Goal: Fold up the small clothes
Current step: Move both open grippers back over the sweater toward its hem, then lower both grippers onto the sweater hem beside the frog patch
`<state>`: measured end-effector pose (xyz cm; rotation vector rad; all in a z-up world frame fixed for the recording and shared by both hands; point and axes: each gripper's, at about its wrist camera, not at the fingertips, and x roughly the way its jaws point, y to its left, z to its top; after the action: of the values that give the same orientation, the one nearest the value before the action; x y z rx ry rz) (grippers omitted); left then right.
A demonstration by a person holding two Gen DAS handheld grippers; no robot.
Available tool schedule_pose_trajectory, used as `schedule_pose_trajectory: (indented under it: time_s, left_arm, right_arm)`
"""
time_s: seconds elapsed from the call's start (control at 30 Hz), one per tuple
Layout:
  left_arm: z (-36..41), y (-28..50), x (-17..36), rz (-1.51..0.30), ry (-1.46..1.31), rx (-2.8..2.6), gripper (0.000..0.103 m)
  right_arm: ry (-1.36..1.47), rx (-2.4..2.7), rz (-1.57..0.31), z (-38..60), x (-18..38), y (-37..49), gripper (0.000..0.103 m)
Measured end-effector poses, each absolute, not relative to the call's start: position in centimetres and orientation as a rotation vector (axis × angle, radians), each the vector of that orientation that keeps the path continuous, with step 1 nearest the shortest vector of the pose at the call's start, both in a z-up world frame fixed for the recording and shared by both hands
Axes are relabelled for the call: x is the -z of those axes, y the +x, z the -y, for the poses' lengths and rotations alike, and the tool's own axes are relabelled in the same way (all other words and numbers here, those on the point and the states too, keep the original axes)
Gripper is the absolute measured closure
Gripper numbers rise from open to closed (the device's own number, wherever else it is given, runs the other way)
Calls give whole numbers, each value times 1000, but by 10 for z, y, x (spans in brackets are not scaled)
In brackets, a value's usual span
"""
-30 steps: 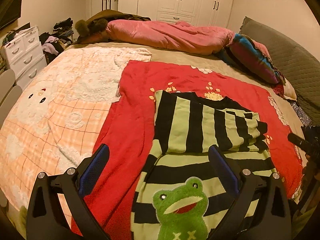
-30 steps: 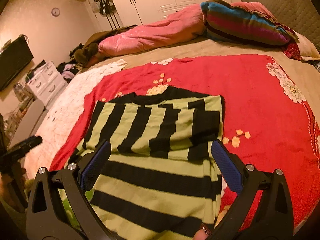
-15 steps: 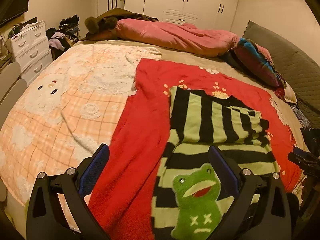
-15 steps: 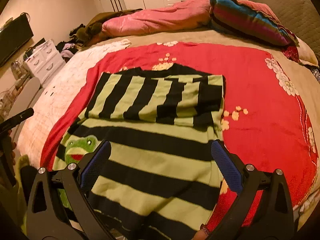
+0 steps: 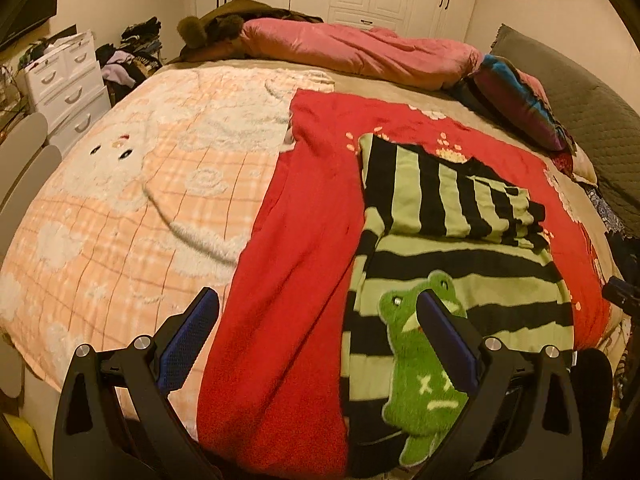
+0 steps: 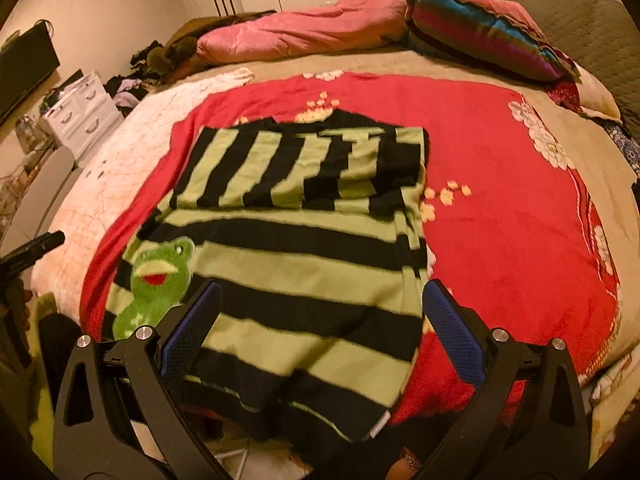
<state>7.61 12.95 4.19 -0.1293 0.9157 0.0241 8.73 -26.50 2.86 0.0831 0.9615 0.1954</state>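
Observation:
A green-and-black striped sweater (image 5: pixel 460 292) (image 6: pixel 304 256) lies on a red blanket (image 5: pixel 304 264) (image 6: pixel 500 208), its sleeves folded across the chest and its hem hanging over the bed's near edge. A green frog patch (image 5: pixel 424 356) (image 6: pixel 160 272) sits on the lower front. My left gripper (image 5: pixel 316 336) is open, held above the bed edge left of the sweater, its right finger over the frog. Over the sweater's hem my right gripper (image 6: pixel 320 324) hangs open with nothing between its fingers.
A peach plaid blanket (image 5: pixel 132 200) covers the bed's left side. A pink duvet (image 5: pixel 360 52) (image 6: pixel 304 32) and striped pillow (image 5: pixel 520 100) (image 6: pixel 480 36) lie at the far end. White drawers (image 5: pixel 68 80) (image 6: pixel 84 116) stand left of the bed. The other gripper's tip (image 5: pixel 620 296) (image 6: pixel 32 248) shows at each view's edge.
Both grippers have pulled back from the sweater toward the bed's near edge and stayed open. The left one also shifted left. The sweater has not moved.

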Motion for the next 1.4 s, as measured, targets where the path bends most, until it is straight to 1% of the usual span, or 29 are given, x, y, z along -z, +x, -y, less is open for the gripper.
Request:
schedule_pose_trajectory:
  time_s: [0.17, 0.47, 0.7, 0.93, 1.23, 1.27, 1.3, 1.33, 1.37, 1.4]
  left_arm:
    - [-127, 67, -34, -947, -135, -2, 4]
    - [-110, 58, -1, -1061, -140, 63, 4]
    - [-90, 57, 38, -1181, -138, 116, 4]
    - [-75, 56, 67, -1269, -100, 146, 4]
    - [-70, 58, 79, -1291, -110, 146, 4]
    - [-70, 57, 79, -1286, -116, 145, 5]
    - [-70, 56, 77, -1277, -135, 150, 6]
    - [-70, 56, 75, -1268, -156, 161, 10]
    - [-70, 55, 73, -1258, -175, 178, 34]
    - [-69, 54, 71, -1252, -188, 197, 43]
  right_arm:
    - [73, -172, -1013, 276, -12, 67, 8]
    - [90, -153, -1092, 289, 10, 49, 8]
    - [84, -189, -1194, 280, 41, 51, 8]
    - [45, -193, -1261, 272, 58, 53, 8]
    - [55, -207, -1331, 274, 72, 57, 8]
    - [59, -211, -1337, 274, 73, 57, 9]
    - [68, -215, -1345, 275, 75, 58, 12]
    - [74, -219, -1347, 274, 76, 58, 22]
    - [81, -228, -1344, 275, 76, 58, 29]
    - [91, -242, -1340, 275, 76, 58, 47]
